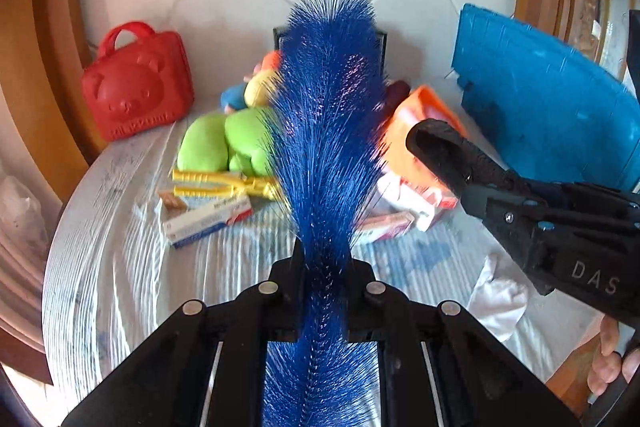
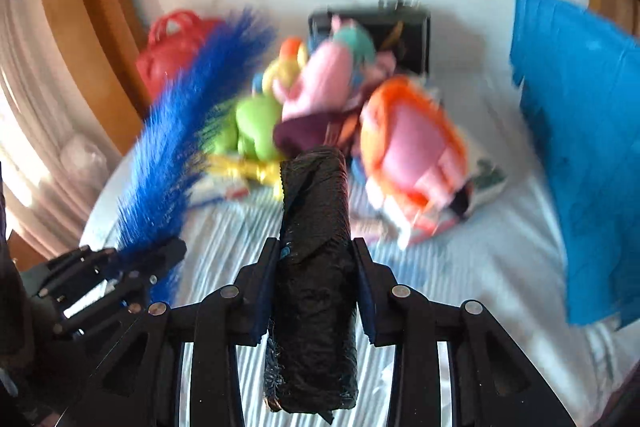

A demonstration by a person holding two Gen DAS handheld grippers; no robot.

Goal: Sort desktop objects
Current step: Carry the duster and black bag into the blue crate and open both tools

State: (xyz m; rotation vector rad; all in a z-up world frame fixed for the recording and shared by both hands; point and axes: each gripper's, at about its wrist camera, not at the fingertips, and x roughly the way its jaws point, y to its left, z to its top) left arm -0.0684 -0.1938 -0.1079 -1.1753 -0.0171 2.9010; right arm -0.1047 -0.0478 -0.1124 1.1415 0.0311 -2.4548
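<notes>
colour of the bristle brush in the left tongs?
Deep blue brush, clearest in the left wrist view.

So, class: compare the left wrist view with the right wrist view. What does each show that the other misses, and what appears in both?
Left wrist only: small cardboard boxes and a person's fingers at the lower right edge.
Right wrist only: a pink plush toy, and the black roll seen clamped in the right tool.
Both: the blue bristle brush held by the left tool, the red bear case, the green plush and the blue bin.
</notes>
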